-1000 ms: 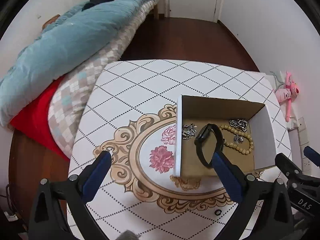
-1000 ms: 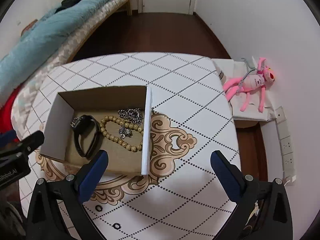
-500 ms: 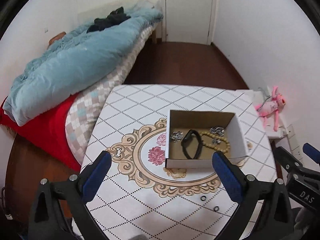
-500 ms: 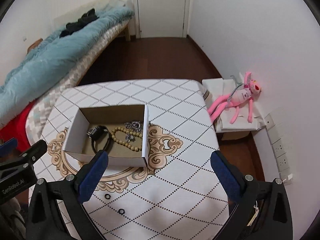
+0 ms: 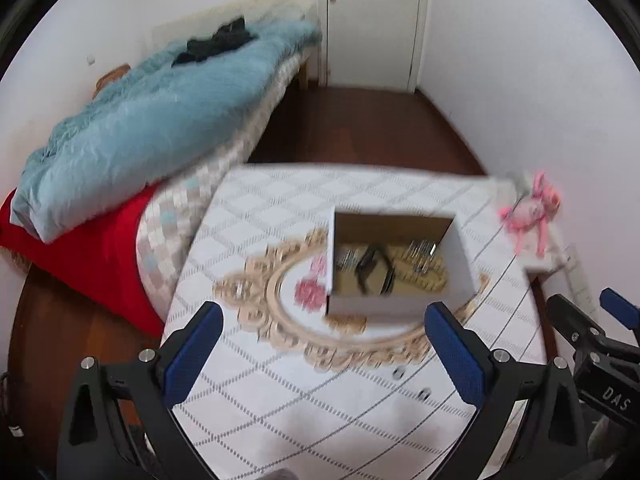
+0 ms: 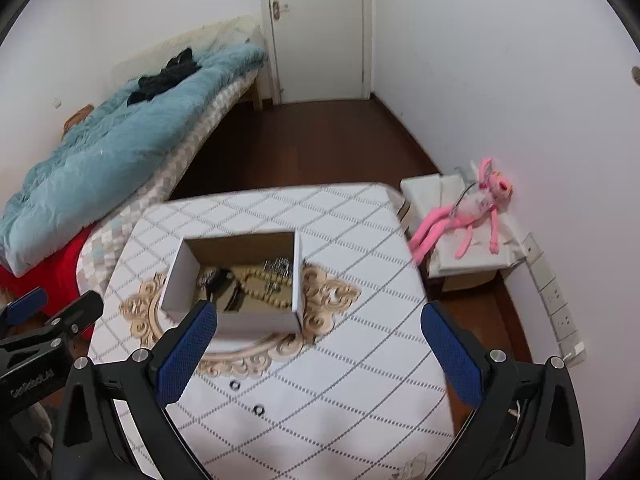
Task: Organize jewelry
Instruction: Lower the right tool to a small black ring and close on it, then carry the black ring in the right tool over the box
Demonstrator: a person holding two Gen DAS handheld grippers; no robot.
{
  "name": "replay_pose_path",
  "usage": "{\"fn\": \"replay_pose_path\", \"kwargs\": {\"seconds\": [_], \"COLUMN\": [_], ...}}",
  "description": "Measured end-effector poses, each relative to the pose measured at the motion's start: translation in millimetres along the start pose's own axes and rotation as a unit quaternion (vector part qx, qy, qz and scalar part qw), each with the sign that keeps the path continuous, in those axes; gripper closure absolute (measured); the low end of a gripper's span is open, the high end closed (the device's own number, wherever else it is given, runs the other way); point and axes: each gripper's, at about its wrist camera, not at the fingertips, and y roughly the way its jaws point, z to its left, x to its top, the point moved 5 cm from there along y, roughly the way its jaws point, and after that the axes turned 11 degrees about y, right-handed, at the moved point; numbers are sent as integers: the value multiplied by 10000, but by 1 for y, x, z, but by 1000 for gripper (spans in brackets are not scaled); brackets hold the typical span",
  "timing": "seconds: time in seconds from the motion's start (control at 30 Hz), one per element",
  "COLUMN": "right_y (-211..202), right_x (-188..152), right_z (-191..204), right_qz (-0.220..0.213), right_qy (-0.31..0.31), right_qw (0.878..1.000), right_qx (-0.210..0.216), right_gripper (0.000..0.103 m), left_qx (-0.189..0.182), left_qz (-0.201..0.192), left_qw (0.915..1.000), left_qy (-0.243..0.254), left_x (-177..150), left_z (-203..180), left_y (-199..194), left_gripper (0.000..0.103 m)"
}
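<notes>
An open cardboard box [image 5: 400,307] [image 6: 260,322] stands on the patterned table. It holds a black watch band [image 5: 374,267] [image 6: 224,290], a beaded bracelet [image 6: 264,294] and silvery chains [image 5: 422,249] [image 6: 278,266]. Two small dark rings [image 5: 397,374] [image 6: 234,385] lie on the tabletop in front of the box. My left gripper [image 5: 320,354] is open and empty, well back above the near table edge. My right gripper [image 6: 318,354] is open and empty too, equally far back.
The white table [image 5: 280,408] [image 6: 360,360] has a gold ornament print. A bed with a blue blanket [image 5: 152,120] [image 6: 120,144] stands at the left. A pink plush toy [image 6: 468,208] lies on a low white stand at the right wall.
Both grippers have pulled back and up from the box, so the box looks smaller and more of the room shows. Both stay open and empty.
</notes>
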Motion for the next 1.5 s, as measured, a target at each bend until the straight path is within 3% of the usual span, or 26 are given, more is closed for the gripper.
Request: {"fn": "replay_pose_path", "kwargs": {"seconds": [0.17, 0.23, 0.37, 0.53, 0.77, 0.97, 1.17, 1.2, 1.27, 1.5], "right_y": [49, 68, 103, 119, 122, 109, 107, 108, 110, 112], "right_x": [-54, -76, -117, -141, -153, -134, -102, -99, -95, -87], "right_z": [5, 8, 15, 28, 39, 15, -34, -41, -54, -71], "right_qz": [685, 876, 1323, 1449, 1270, 1133, 975, 981, 999, 974], "right_qy": [-192, -324, -477, -659, -969, -540, 48, 117, 274, 508], "right_qw": [9974, 9956, 9900, 9869, 9869, 9916, 9952, 9951, 9946, 9939], "right_qx": [62, 70, 131, 242, 205, 326, 62, 30, -34, -88], "right_gripper": [0, 5, 28, 42, 90, 90, 90, 90, 90, 90], "left_qx": [103, 223, 299, 324, 298, -25, -560, -595, -635, -657], "left_qz": [911, 1211, 1569, 1734, 1775, 1587, 1427, 1388, 1337, 1237], "left_qw": [9957, 9922, 9871, 9843, 9836, 9872, 9876, 9878, 9878, 9877], "left_qy": [150, 191, 130, 91, 67, 157, 326, 380, 488, 688], "left_x": [-54, -74, -102, -116, -117, -102, -84, -81, -78, -72], "left_z": [-1, 3, 11, 16, 17, -8, -63, -71, -83, -104], "left_y": [56, 74, 95, 105, 108, 105, 112, 113, 115, 120], "left_gripper": [0, 0, 0, 0, 0, 0, 2, 5, 22, 61]}}
